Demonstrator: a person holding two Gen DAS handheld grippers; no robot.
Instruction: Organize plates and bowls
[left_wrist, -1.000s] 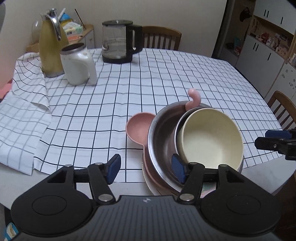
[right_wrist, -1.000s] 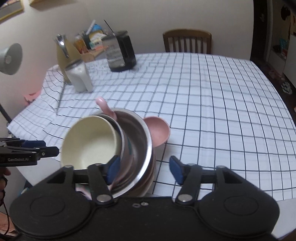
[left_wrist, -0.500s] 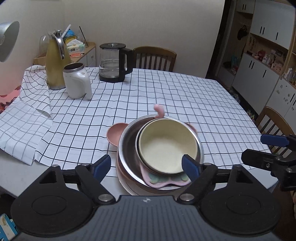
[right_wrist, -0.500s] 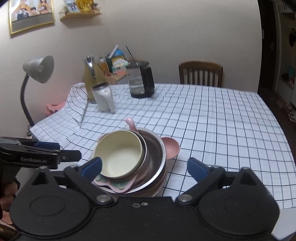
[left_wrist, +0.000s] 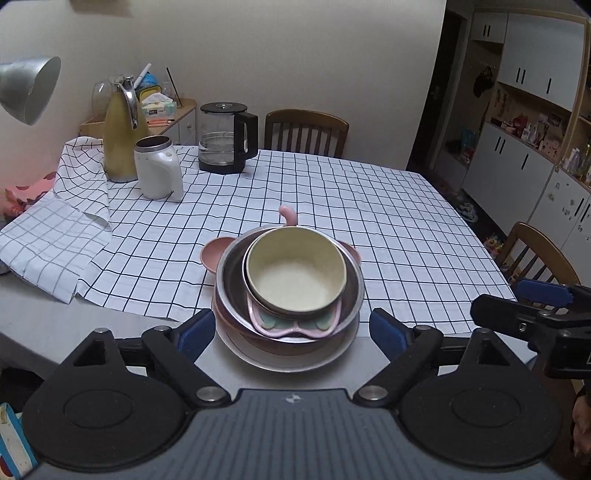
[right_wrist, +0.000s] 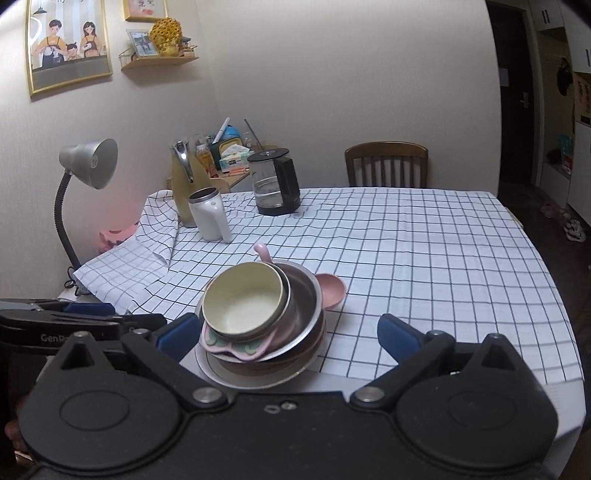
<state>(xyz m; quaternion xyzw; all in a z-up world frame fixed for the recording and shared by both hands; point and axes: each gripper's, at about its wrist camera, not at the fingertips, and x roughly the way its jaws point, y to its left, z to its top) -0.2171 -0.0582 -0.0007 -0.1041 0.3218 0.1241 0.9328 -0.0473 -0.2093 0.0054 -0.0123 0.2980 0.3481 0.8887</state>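
A stack of dishes stands at the table's near edge. A cream bowl (left_wrist: 295, 273) (right_wrist: 242, 301) is on top, over a pink butterfly-shaped plate (left_wrist: 291, 326) (right_wrist: 232, 347), inside a steel bowl (left_wrist: 229, 280) (right_wrist: 304, 299), on a white plate (left_wrist: 288, 360) (right_wrist: 251, 378). A pink eared dish (left_wrist: 214, 253) (right_wrist: 332, 290) sticks out from under it. My left gripper (left_wrist: 291, 330) is open and empty, just short of the stack. My right gripper (right_wrist: 288, 334) is open and empty, back from the stack.
On the checked tablecloth (left_wrist: 369, 221) at the far left stand a white jug (left_wrist: 159, 173), a yellow thermos (left_wrist: 118, 144) and a glass kettle (left_wrist: 225, 138). A desk lamp (right_wrist: 85, 173) stands left. Wooden chairs (left_wrist: 306, 133) (left_wrist: 539, 254) are behind and to the right.
Both grippers have pulled back and up from the stack and opened wider. The cream bowl, tilted a second ago, now rests level in the stack.
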